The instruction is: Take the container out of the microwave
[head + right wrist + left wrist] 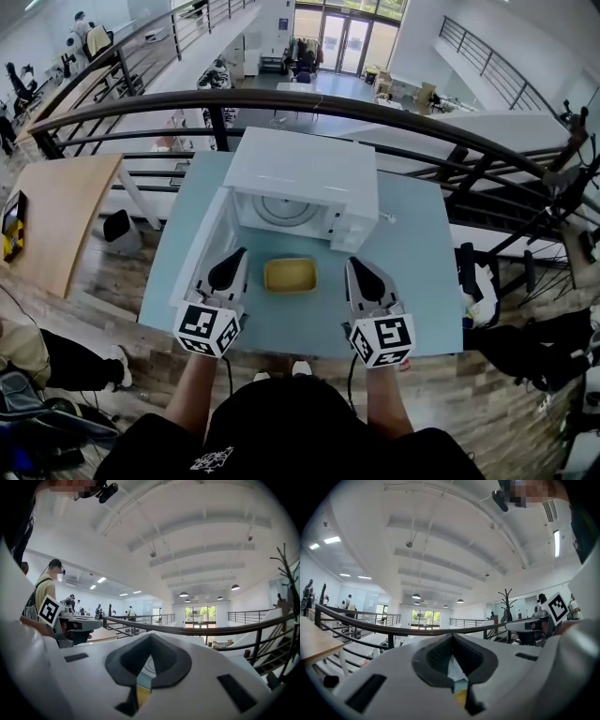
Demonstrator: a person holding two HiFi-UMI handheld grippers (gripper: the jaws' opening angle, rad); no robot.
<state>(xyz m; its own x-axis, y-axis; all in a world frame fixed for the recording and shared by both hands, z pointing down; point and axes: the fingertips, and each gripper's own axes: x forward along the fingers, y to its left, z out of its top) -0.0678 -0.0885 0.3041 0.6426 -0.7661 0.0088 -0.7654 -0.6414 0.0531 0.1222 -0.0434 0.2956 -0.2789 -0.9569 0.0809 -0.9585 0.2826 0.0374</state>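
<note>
Container apparently on table; microwave cavity partly hidden.

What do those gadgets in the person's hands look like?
The left white plastic tool and the right white plastic tool match: pointed white shells with dark grey rubbery linings inside. Each carries a cube of black-and-white square markers at the back and trails a thin black cable. The person wears a black top.
</note>
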